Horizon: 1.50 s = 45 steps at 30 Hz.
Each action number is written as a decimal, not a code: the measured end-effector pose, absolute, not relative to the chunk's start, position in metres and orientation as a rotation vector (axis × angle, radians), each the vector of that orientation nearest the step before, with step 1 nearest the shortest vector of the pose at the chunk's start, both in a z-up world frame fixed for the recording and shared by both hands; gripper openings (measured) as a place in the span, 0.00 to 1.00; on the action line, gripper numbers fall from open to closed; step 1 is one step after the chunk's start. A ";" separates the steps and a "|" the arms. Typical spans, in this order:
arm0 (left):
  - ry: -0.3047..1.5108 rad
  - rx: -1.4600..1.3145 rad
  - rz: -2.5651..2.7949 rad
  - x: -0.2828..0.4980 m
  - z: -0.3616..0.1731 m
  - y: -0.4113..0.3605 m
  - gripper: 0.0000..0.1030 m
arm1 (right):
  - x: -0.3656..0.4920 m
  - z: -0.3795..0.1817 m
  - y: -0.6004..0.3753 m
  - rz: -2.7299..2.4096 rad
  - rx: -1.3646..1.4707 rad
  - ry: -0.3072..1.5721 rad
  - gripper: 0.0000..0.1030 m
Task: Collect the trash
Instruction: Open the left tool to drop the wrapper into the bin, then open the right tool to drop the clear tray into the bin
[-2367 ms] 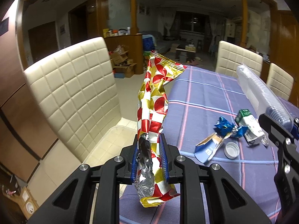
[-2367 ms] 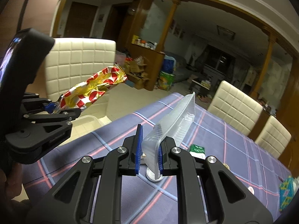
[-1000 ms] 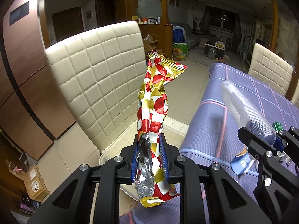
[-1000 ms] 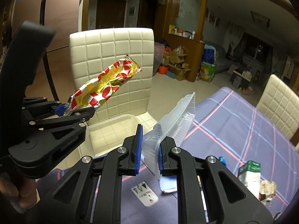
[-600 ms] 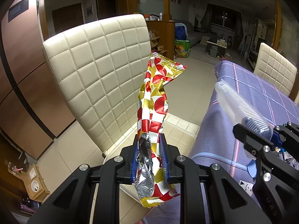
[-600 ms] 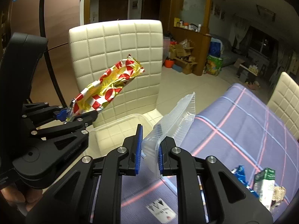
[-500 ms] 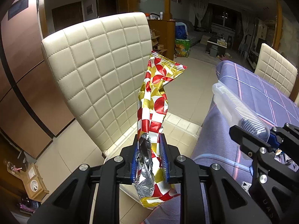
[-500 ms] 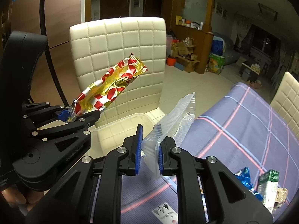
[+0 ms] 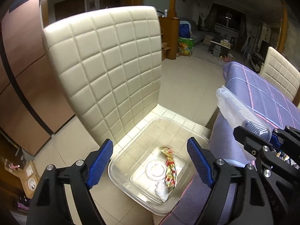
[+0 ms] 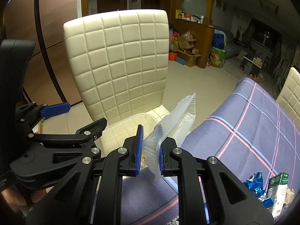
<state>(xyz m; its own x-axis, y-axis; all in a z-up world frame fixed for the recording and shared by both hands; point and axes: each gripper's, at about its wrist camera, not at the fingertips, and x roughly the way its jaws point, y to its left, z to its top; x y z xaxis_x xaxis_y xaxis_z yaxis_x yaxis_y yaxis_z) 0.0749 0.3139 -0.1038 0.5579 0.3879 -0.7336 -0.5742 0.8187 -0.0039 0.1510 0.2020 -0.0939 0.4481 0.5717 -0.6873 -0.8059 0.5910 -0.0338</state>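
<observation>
From the left wrist view, the left gripper (image 9: 150, 157) now has its jaws spread wide with nothing between them; half a second ago they pinched the red-and-gold snack wrapper (image 9: 169, 166), which has since dropped and lies in the clear plastic bin (image 9: 131, 150) below. The bin sits on the seat of the cream quilted chair (image 9: 108, 71), and the wrapper rests on its bottom beside a round clear lid (image 9: 155, 169) and a crumpled white scrap (image 9: 162, 189). At the right edge the right gripper (image 9: 271, 140) holds the clear plastic tray (image 9: 238, 110) out beside the bin, over the edge of the worktop with its purple checked cloth (image 9: 262, 97).

From the right wrist view, the right gripper (image 10: 150, 153) keeps its jaws pinching the lower end of the clear plastic tray (image 10: 178, 118), as before; the tray stands up and leans away toward the chair (image 10: 121, 61). The left gripper (image 10: 75, 116) shows at the left, its blue pads (image 10: 56, 107) now well apart and bare. Only the far rim of the bin (image 10: 142, 115) shows behind the jaws. On the worktop (image 10: 253, 131) at the lower right lie a blue foil wrapper (image 10: 255, 184) and a small green-and-white carton (image 10: 277, 187), close together.
</observation>
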 end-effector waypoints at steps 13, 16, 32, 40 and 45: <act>0.802 -0.296 0.643 0.056 -0.117 0.343 0.77 | 0.158 -0.111 0.222 0.899 -0.386 0.776 0.20; 0.800 -0.305 0.647 0.055 -0.118 0.346 0.77 | 0.160 -0.109 0.216 0.904 -0.355 0.779 0.78; 0.761 -0.310 0.606 0.050 -0.107 0.328 0.77 | 0.165 -0.071 0.168 0.804 -0.243 0.687 0.81; 0.740 -0.248 0.506 0.059 -0.092 0.277 0.77 | 0.138 -0.068 0.127 0.694 -0.313 0.633 0.71; 0.729 -0.183 0.419 0.069 -0.083 0.234 0.77 | 0.127 -0.066 0.081 0.618 -0.296 0.610 0.68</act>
